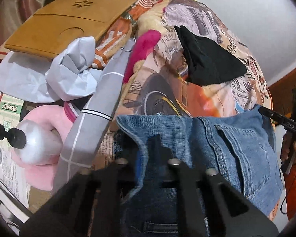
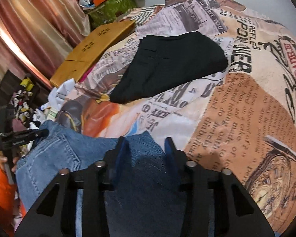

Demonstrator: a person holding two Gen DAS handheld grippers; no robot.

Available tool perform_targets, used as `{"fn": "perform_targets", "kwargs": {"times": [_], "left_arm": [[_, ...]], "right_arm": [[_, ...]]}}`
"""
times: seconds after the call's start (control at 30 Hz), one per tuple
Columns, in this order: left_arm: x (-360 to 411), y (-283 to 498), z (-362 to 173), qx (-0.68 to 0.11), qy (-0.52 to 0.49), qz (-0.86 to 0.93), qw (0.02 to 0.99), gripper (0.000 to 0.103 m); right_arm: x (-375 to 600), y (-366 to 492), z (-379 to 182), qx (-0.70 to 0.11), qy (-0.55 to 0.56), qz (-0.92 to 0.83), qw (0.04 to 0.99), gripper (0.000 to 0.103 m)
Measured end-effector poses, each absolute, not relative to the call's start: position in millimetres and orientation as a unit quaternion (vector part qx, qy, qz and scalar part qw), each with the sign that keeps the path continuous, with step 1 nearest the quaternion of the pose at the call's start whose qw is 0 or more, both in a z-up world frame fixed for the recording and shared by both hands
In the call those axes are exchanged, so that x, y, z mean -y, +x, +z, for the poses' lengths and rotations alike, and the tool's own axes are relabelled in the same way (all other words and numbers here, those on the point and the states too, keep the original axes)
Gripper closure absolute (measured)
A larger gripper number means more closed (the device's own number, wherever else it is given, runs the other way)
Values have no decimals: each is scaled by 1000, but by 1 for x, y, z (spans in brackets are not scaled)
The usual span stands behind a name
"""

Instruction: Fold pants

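Blue denim jeans [image 1: 232,150] lie on the printed bedspread [image 1: 187,90], back pocket up. My left gripper [image 1: 148,154] sits over the jeans' left edge with denim between its fingers, shut on the cloth. In the right wrist view the jeans [image 2: 55,158] spread from the left to under my right gripper [image 2: 146,146]. Its blue-padded fingers [image 2: 168,148] stand apart with a denim corner between them. The left gripper also shows at the left of that view [image 2: 39,133], and the right gripper at the right edge of the left wrist view [image 1: 266,112].
A folded black garment [image 2: 167,67] lies farther up the bed. A wooden lap tray [image 1: 69,19], crumpled grey-white cloth [image 1: 73,69], a grey striped pillowcase [image 1: 96,114], a pink cushion [image 1: 43,169] and a pump bottle [image 1: 33,140] crowd the left side. Curtains [image 2: 29,29] hang beyond.
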State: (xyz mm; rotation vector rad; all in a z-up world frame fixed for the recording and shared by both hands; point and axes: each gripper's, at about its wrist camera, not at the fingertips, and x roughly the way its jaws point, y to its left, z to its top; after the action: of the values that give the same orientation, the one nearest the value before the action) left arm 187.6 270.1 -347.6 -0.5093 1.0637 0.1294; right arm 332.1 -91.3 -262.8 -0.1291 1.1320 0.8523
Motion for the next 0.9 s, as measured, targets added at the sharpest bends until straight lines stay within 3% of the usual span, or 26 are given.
{"fn": "perform_targets", "kwargs": {"times": [0.07,0.17,0.3,0.6,0.67,0.73,0.77,0.83,0.9], "left_arm": [[-269,188,-346,-498,-233,67,833,100],[-266,188,-338,-491,-199,89,843,100],[-271,191,-317,-478,-150,122,857,100],[-274,183,-314,-506,-159,129,838,95],[-270,171,-303,-497,-165,125,843,82],[-266,157,-289,-486,-173,117,849,51],[-263,149,-282,-479,-176,113,853,45],[-256,135,-270,-468,-184,102,858,44],[-250,123,-263,-468,-205,91,854,40]], "right_arm": [[89,327,-260,-514,-71,399,756,89],[83,318,-257,-498,-113,399,762,95],[80,307,-253,-477,-142,393,773,96],[86,305,-249,-492,-129,364,780,94],[92,300,-240,-489,-125,360,785,91],[101,292,-226,-482,-116,364,789,89],[106,287,-220,-477,-114,363,792,89],[113,277,-209,-464,-112,363,800,86],[123,264,-199,-454,-107,364,806,77]]}}
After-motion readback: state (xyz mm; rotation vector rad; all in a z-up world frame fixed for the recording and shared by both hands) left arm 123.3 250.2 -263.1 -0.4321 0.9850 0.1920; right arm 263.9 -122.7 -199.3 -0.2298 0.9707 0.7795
